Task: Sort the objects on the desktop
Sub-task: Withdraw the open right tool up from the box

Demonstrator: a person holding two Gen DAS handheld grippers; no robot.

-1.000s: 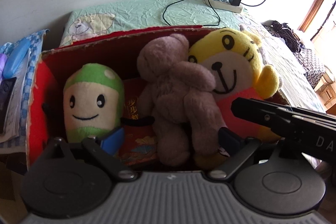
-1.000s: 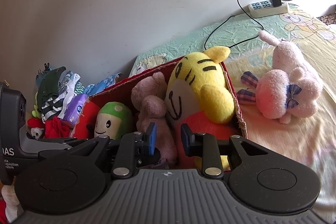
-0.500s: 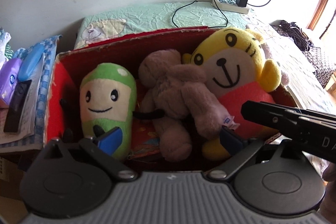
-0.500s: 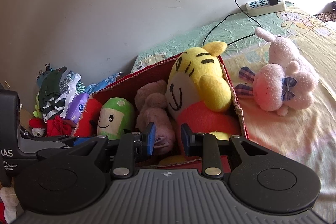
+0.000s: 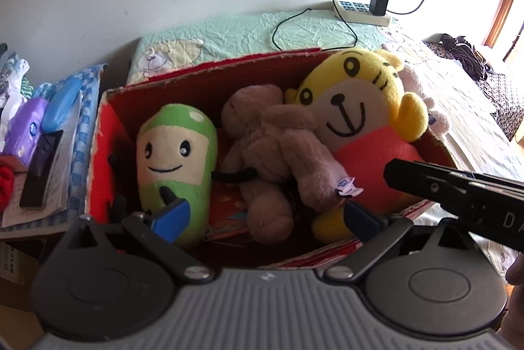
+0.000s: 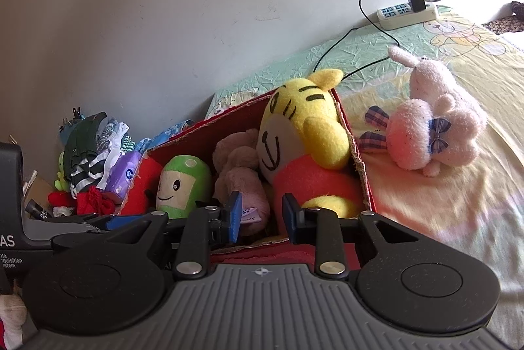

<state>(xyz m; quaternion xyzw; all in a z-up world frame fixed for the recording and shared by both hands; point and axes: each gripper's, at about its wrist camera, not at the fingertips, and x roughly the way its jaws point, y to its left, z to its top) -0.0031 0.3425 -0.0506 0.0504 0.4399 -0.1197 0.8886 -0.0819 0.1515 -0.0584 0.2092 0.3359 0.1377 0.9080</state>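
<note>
The left gripper (image 5: 263, 217) hovers level at the near rim of the red cardboard box (image 5: 98, 133), its blue-padded fingers spread wide and holding nothing. Inside the box sit a green plush (image 5: 177, 160), a brown teddy (image 5: 278, 150) and a yellow tiger plush (image 5: 357, 107). The right gripper (image 6: 260, 217) points at the same box from its right side, jaws parted narrowly and empty, while a pink rabbit plush (image 6: 432, 127) lies on the bedsheet (image 6: 458, 219) just beside the box.

Black hand-held gripper (image 5: 265, 219), blue fingertips (image 5: 172, 215)
</note>
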